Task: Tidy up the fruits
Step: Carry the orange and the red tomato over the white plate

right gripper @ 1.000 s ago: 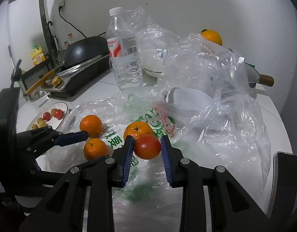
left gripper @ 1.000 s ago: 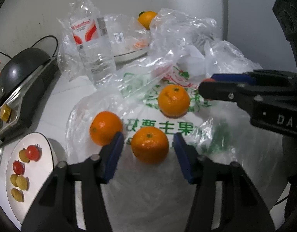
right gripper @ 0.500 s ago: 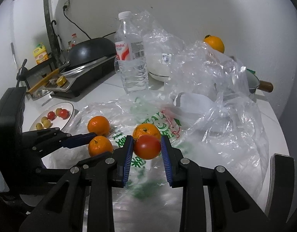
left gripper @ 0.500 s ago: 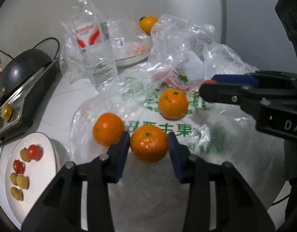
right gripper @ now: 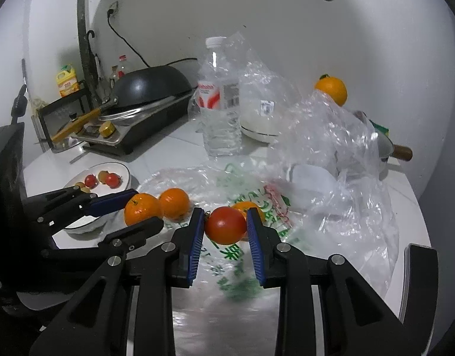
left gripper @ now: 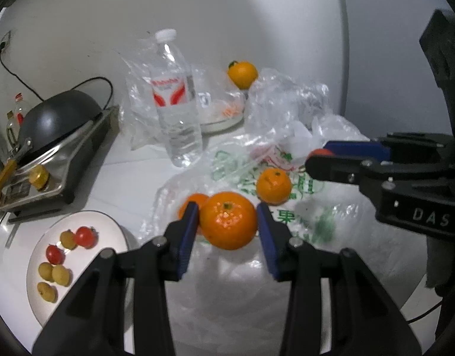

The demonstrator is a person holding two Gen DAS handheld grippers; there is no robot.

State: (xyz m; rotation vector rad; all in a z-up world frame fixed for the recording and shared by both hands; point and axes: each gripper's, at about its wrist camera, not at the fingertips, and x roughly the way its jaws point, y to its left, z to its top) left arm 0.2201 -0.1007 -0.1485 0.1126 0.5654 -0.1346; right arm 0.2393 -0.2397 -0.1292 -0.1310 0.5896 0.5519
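I have the left claw [left gripper: 227, 222] clamped on an orange [left gripper: 228, 220], blue pads pressed to both its sides; its jaws have just been closing onto that fruit. The orange looks lifted clear of the printed plastic bag [left gripper: 286, 207], so I judge I'm carrying it off, likely toward the white plate [left gripper: 109, 225] that sits left of the bag. My right claw [right gripper: 226, 225] is squeezed narrow on a red tomato [right gripper: 226, 225], also held above the bag. Holding one fruit per claw makes sense for sorting: each can go to its own spot.

Two more oranges lie on the bag: one [left gripper: 272, 184] just behind the held orange, another [left gripper: 193, 200] partly hidden by my left pad. The plate left of the bag holds small red tomatoes and yellowish round fruits; what the yellow ones are I can't tell. Behind the bag stands a water bottle [left gripper: 175, 103], and farther back a fifth orange [left gripper: 242, 72] sits up on crumpled clear bags.

Hard to see: what is inside the crumpled clear bags, and the dish under them behind the bottle. In the right view the bag-side orange behind the tomato is mostly covered. The plate's near rim is cut off by my left claw.
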